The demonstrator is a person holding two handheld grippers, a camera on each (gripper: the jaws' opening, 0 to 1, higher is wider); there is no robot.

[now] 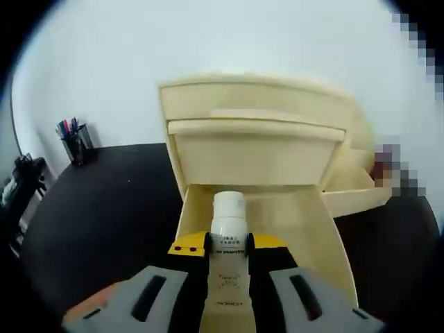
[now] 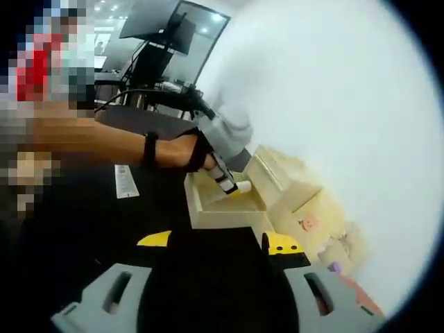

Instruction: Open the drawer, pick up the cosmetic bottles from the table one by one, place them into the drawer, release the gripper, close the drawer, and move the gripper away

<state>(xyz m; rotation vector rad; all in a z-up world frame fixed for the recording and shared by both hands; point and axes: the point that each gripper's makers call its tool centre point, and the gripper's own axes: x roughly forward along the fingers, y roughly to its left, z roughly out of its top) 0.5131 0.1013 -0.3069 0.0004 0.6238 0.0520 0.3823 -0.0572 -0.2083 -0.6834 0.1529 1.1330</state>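
Left gripper view: my left gripper (image 1: 229, 244) is closed on a white bottle (image 1: 227, 229), cap pointing ahead, label between the jaws. Straight ahead and just below sits the open drawer (image 1: 305, 222) of a pale wooden chest (image 1: 257, 104); the bottle hangs over the drawer's near edge. A pen cup (image 1: 75, 142) stands well off to my left on the dark desk (image 1: 104, 208).

Right gripper view: my right gripper (image 2: 216, 250) is held wide apart with nothing between the jaws, low over the desk. Ahead of it the left gripper, in the person's hand (image 2: 191, 154), tips the bottle into the drawer. A flat white tube (image 2: 126, 182) lies on the desk ahead-left of me.

Risk, as I judge it: letting go this close to the front lip could drop the bottle onto the rim so it rolls out, or leave it standing too tall and jam the drawer on closing.
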